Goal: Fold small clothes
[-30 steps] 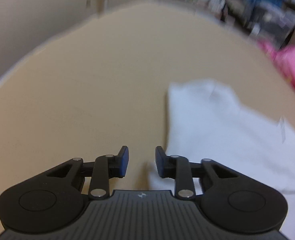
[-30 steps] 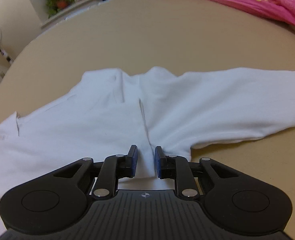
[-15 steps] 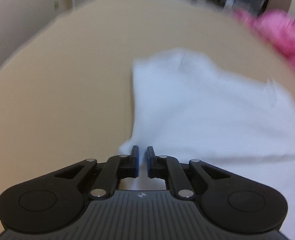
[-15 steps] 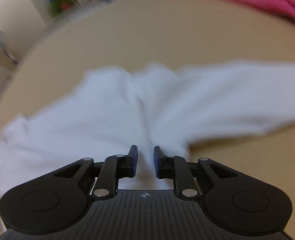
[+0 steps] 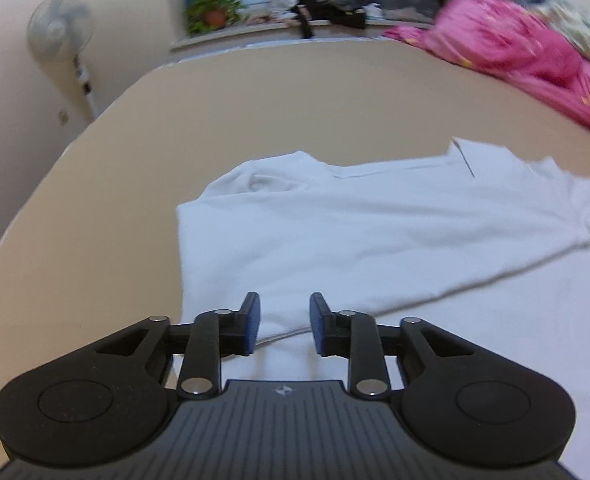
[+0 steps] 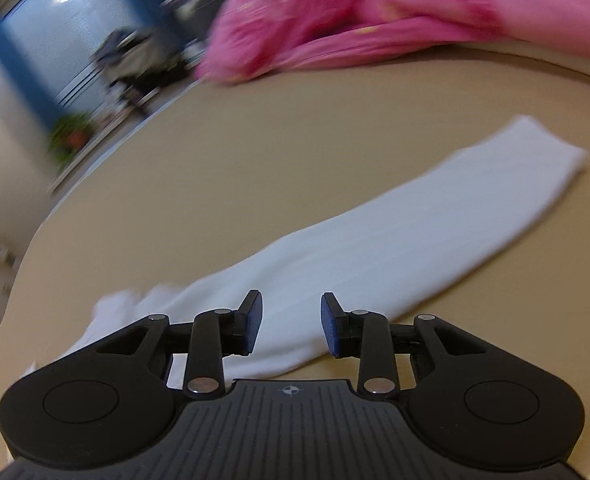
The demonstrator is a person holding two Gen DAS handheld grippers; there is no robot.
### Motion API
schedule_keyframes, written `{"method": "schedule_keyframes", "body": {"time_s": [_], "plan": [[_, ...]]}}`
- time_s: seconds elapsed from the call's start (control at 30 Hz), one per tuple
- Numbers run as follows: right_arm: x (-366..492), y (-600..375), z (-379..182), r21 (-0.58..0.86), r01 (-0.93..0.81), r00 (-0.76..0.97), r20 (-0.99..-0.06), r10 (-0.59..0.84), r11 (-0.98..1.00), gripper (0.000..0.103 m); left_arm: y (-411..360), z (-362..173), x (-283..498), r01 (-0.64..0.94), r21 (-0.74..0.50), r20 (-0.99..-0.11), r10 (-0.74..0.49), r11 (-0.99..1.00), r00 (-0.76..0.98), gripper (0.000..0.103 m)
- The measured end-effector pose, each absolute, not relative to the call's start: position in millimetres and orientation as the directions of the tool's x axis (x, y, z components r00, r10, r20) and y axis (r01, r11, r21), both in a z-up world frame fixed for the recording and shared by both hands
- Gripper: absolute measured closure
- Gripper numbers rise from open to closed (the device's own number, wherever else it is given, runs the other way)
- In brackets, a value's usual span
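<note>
White garment lies part-folded on the tan surface, one sleeve still outstretched; left gripper and right gripper just opening, nothing pinched.

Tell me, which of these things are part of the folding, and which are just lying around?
Part of the folding:
- white garment, its long sleeve
- left gripper and right gripper, both open

Just lying around:
- pink bedding
- standing fan
- potted plant

shirt on bed, blanket behind
</note>
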State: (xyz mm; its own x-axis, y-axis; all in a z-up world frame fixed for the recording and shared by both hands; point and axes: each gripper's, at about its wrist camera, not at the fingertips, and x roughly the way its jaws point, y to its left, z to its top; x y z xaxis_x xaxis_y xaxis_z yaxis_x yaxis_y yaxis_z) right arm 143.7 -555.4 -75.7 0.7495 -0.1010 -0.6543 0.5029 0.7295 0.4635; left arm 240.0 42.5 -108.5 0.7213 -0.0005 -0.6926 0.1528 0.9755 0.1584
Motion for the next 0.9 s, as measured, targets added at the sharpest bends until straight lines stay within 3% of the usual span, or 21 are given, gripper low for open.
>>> {"method": "schedule_keyframes", "body": {"time_s": [0.13,0.3,0.57,0.67,0.73,0.83,0.9], "plan": [[127,-611,-109,0.509,0.607,0.728,-0.663,-0.172,0.610,0.068,28,-127,237,0.186,0.177,-0.738,0.006,0.966,0.675,0.055],[116,-665,-139,0.519,0.702,0.687,-0.673,-0.273,0.488,0.067,31,-143,244,0.188,0.135,-0.801,-0.004,0.973,0.598,0.055],[110,-704,-175,0.555,0.733,0.677,-0.648,-0.349,0.393,0.067,38,-145,242,0.179,0.123,-0.808,-0.006,0.976,0.589,0.048],[116,-706,-174,0.533,0.747,0.664,-0.624,-0.411,0.398,0.072,37,-145,242,0.183,0.134,-0.806,-0.001,0.974,0.591,0.047],[111,-712,-172,0.534,0.764,0.645,-0.620,-0.447,0.363,0.098,37,-146,242,0.184,0.140,-0.805,0.004,0.973,0.593,0.045],[114,-708,-160,0.528,0.775,0.628,-0.592,-0.505,0.346,0.100,38,-146,245,0.181,0.138,-0.809,0.005,0.974,0.588,0.044],[129,-683,-130,0.465,0.764,0.644,-0.519,-0.562,0.446,0.100,41,-143,247,0.173,0.119,-0.817,-0.002,0.978,0.576,0.044]]}}
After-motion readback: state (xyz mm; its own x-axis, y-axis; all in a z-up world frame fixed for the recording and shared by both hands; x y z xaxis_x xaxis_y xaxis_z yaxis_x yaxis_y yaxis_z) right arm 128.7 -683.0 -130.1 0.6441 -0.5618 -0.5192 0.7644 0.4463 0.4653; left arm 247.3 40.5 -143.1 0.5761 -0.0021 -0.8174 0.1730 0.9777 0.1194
